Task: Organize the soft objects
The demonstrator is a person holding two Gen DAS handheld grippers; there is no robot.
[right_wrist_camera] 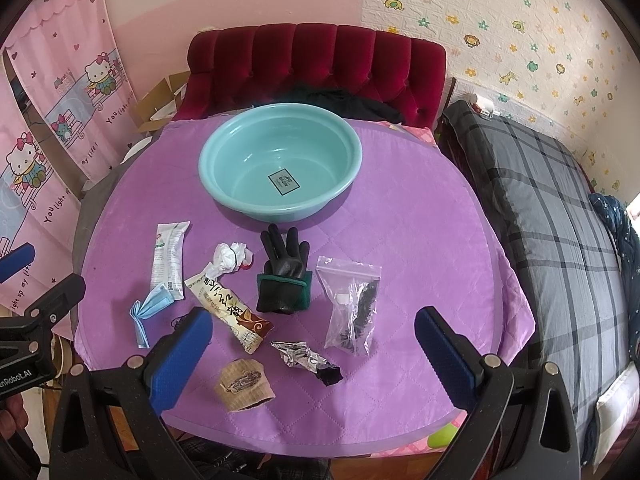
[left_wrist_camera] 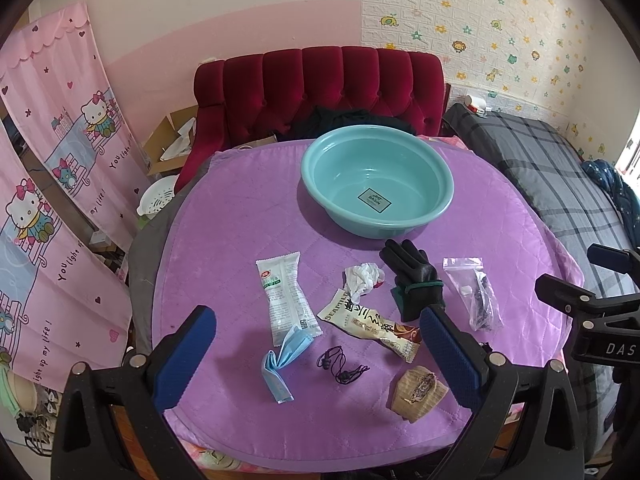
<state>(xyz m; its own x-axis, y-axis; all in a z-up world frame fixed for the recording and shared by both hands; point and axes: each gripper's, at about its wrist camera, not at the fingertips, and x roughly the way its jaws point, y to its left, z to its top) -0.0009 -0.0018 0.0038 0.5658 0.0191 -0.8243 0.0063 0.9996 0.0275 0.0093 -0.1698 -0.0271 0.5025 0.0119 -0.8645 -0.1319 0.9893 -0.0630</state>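
Left gripper and right gripper both spread wide, empty, above near desk edge. Black glove lies just near of teal basin.

Each gripper is showing two black arms with round silver screws and bumpy blue pads on the fingers. The left gripper and the right gripper are looking alike. White letters are showing on the black bodies.
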